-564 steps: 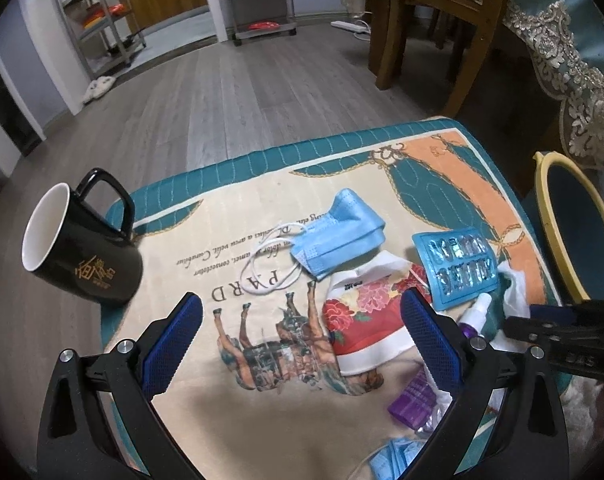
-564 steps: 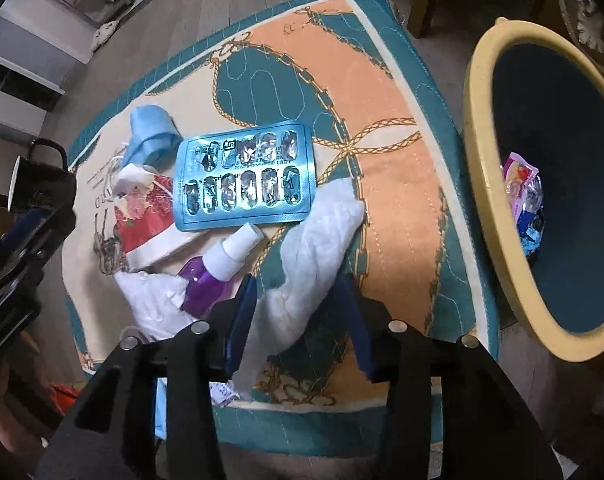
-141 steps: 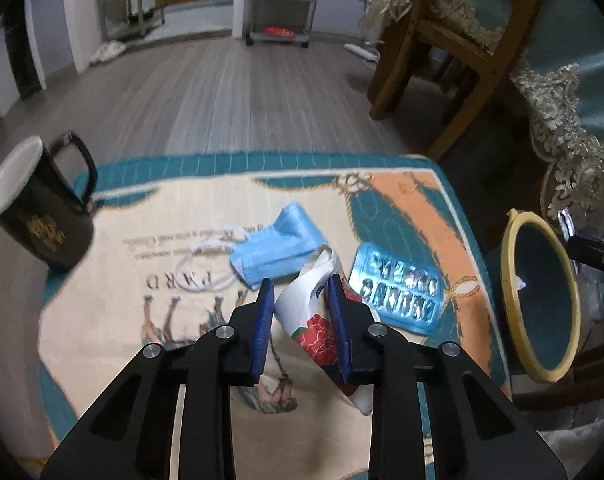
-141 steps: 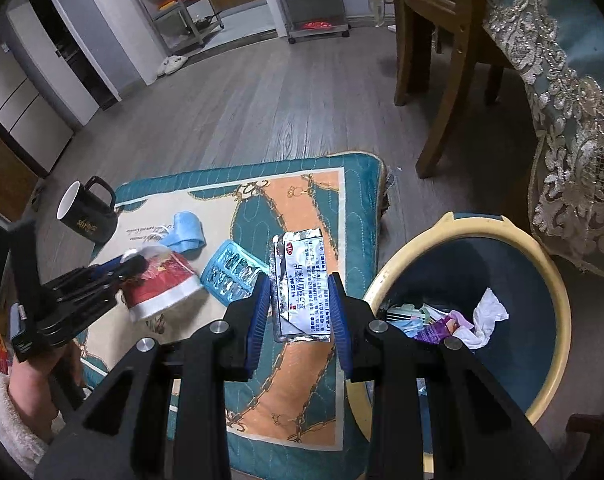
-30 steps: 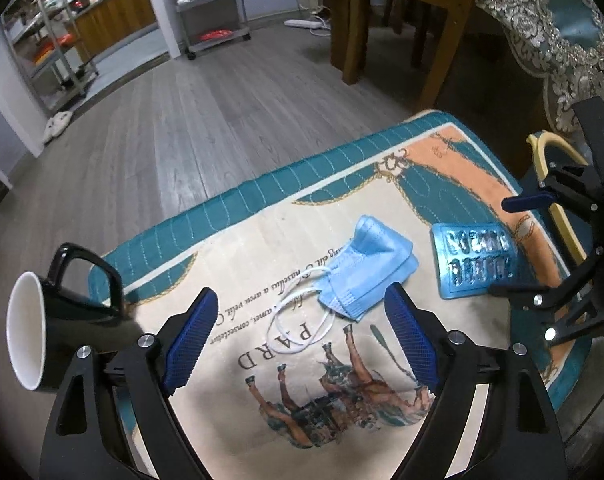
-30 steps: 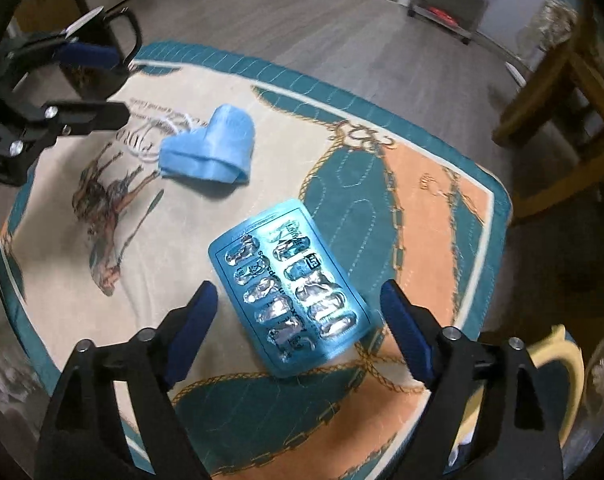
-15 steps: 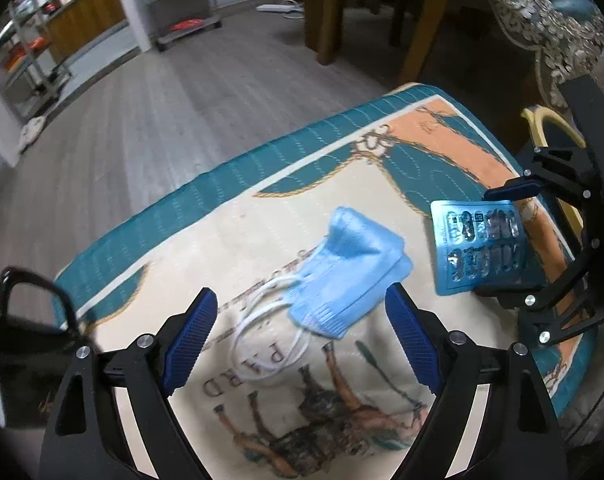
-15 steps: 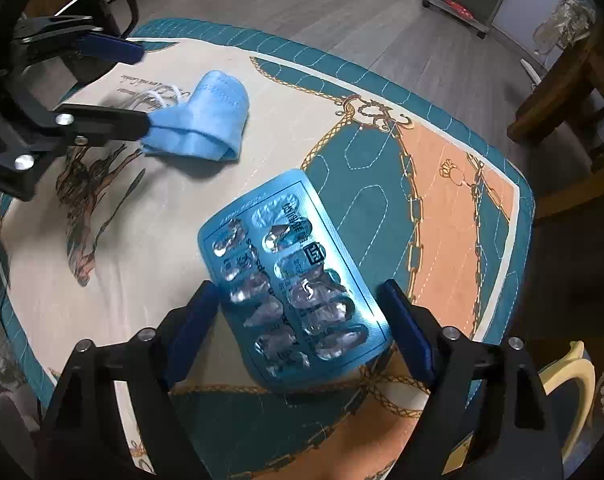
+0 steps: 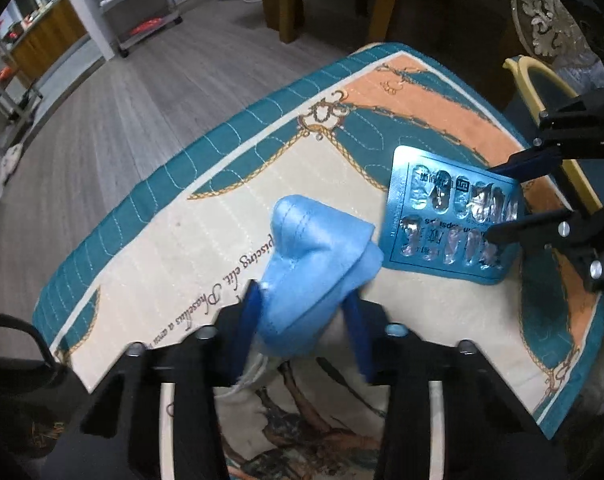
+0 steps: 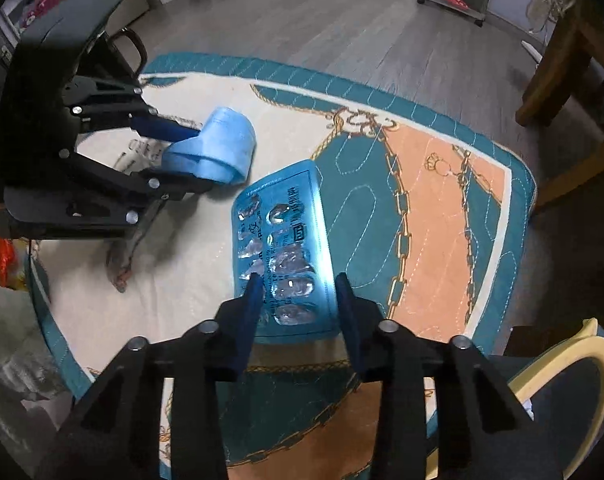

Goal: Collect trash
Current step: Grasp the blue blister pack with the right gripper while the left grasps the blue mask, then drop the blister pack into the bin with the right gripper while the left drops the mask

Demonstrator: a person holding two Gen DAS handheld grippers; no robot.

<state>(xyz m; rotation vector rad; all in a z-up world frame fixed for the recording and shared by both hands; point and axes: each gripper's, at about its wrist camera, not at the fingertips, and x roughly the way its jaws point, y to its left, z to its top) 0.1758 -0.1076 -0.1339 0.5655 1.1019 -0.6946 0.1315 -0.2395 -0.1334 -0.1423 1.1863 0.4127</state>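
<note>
A crumpled blue face mask (image 9: 314, 248) lies on the patterned mat (image 9: 150, 264), bunched up between the blue pads of my left gripper (image 9: 302, 304). Its jaws are closing, and both pads press on the mask. The white ear loops trail under the gripper. A blue blister pack (image 10: 286, 232) sits to the right of the mask. My right gripper (image 10: 298, 280) is closing on its near end, the pads squeeze its two long edges and the pack bows upward. The left gripper (image 10: 204, 158) and mask (image 10: 226, 140) also show in the right wrist view.
A yellow-rimmed bin (image 10: 574, 356) stands off the mat's right edge. A black mug (image 9: 14, 380) sits at the mat's left end. Wooden chair legs (image 9: 286, 0) and a draped table stand behind, beyond bare wood floor.
Both grippers went from wide open to narrow. The left one dropped onto the mask and pinched it. The right one closed on the blister pack, which has bowed up.
</note>
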